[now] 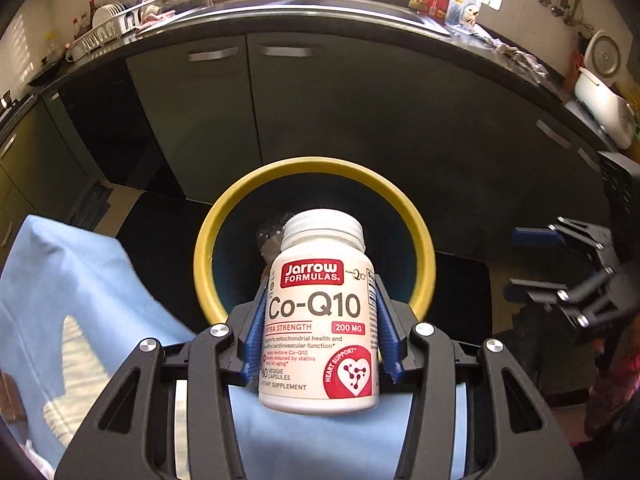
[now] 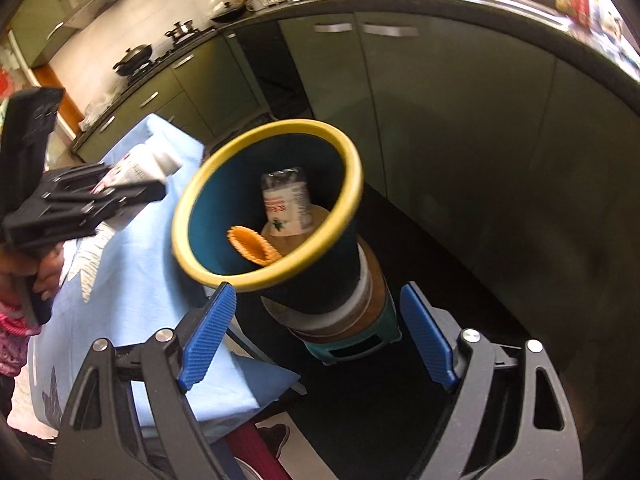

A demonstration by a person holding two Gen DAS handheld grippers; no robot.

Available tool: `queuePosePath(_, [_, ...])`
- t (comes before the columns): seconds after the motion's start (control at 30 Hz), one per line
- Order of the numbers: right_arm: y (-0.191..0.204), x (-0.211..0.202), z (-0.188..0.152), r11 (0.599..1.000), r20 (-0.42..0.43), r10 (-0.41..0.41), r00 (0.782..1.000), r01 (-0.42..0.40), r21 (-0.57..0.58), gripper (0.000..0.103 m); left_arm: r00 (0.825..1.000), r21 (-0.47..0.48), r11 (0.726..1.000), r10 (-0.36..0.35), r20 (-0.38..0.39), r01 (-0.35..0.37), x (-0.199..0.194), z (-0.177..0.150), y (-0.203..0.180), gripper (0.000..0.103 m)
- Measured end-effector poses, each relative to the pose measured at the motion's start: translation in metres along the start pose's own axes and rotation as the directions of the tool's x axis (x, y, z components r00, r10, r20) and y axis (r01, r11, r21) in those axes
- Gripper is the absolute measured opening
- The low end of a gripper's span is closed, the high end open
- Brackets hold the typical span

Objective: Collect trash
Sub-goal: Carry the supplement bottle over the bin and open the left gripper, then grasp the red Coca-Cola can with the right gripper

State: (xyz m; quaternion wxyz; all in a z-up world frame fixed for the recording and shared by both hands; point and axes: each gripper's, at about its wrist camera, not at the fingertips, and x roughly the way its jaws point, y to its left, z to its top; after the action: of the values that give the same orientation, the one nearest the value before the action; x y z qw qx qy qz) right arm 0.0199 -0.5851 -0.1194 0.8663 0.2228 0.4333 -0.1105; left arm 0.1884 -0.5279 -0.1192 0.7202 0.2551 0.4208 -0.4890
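My left gripper (image 1: 320, 328) is shut on a white Co-Q10 supplement bottle (image 1: 320, 320) and holds it just in front of the yellow rim of a dark blue trash bin (image 1: 208, 264). The bin (image 2: 208, 216) stands beside a table with a light blue cloth (image 2: 132, 264). Inside it lie a clear plastic bottle (image 2: 286, 204) and an orange wrapper (image 2: 252, 246). My right gripper (image 2: 316, 340) is open and empty, its blue pads either side of the bin's lower body. It also shows in the left wrist view (image 1: 560, 276). The left gripper with the bottle also shows in the right wrist view (image 2: 120, 188).
Dark green kitchen cabinets (image 1: 320, 100) and a black counter with a sink (image 1: 304, 4) stand behind the bin. A dish rack (image 1: 108, 24) is at the back left. A stove with pans (image 2: 136, 58) is further left. A dark mat covers the floor.
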Motion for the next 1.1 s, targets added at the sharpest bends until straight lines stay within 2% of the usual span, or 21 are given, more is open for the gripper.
queuePosePath(0.03, [-0.003,0.002,0.0,1.0,-0.004,-0.001,1.0,0.001,0.007,0.08,1.0,0.003,1.0,0.008,0.007,-0.008,0.006,0.006,-0.001,0.05])
queuePosePath(0.07, [-0.007,0.005,-0.001,1.0,-0.009,-0.002,1.0,0.002,0.014,0.08,1.0,0.006,1.0,0.02,0.015,-0.02,0.009,0.01,-0.002,0.061])
queuePosePath(0.1, [-0.01,0.007,0.0,1.0,-0.012,-0.001,1.0,0.002,0.021,0.08,0.998,0.006,0.999,0.044,0.035,-0.044,0.01,0.016,-0.004,0.065])
queuePosePath(0.2, [-0.013,0.011,-0.002,1.0,-0.021,0.007,1.0,-0.006,0.028,0.08,0.994,-0.009,0.999,0.054,0.094,-0.054,-0.005,0.02,-0.004,0.068])
queuePosePath(0.3, [-0.011,0.015,-0.002,1.0,-0.026,0.016,1.0,-0.016,0.027,0.08,0.984,-0.032,0.998,0.066,0.167,-0.061,-0.04,0.009,0.003,0.074])
queuePosePath(0.37, [-0.005,0.018,0.0,1.0,-0.031,0.021,0.999,-0.02,0.021,0.08,0.97,-0.063,0.995,0.088,0.228,-0.076,-0.071,-0.006,0.005,0.081])
queuePosePath(0.5, [0.017,0.022,0.0,0.999,-0.043,0.03,0.999,-0.031,-0.012,0.08,0.943,-0.133,0.987,0.128,0.307,-0.091,-0.125,-0.048,0.018,0.084])
queuePosePath(0.63, [0.047,0.022,0.0,0.997,-0.051,0.035,0.998,-0.038,-0.063,0.08,0.913,-0.233,0.966,0.193,0.359,-0.113,-0.178,-0.103,0.033,0.086])
queuePosePath(0.73, [0.072,0.026,0.001,0.993,-0.063,0.042,0.997,-0.049,-0.108,0.08,0.893,-0.298,0.943,0.259,0.369,-0.15,-0.212,-0.148,0.041,0.089])
queuePosePath(0.87, [0.113,0.032,0.003,0.98,-0.079,0.067,0.995,-0.081,-0.181,0.08,0.852,-0.399,0.889,0.378,0.362,-0.225,-0.255,-0.208,0.049,0.092])
queuePosePath(0.93, [0.139,0.035,0.003,0.97,-0.088,0.086,0.992,-0.103,-0.22,0.08,0.825,-0.459,0.846,0.449,0.342,-0.27,-0.277,-0.243,0.054,0.093])
queuePosePath(1.07, [0.198,0.044,-0.001,0.934,-0.125,0.134,0.983,-0.167,-0.315,0.08,0.769,-0.572,0.743,0.576,0.278,-0.349,-0.31,-0.309,0.073,0.094])
queuePosePath(1.1, [0.215,0.047,-0.003,0.922,-0.136,0.147,0.98,-0.186,-0.34,0.08,0.755,-0.601,0.709,0.606,0.252,-0.368,-0.317,-0.327,0.077,0.094])
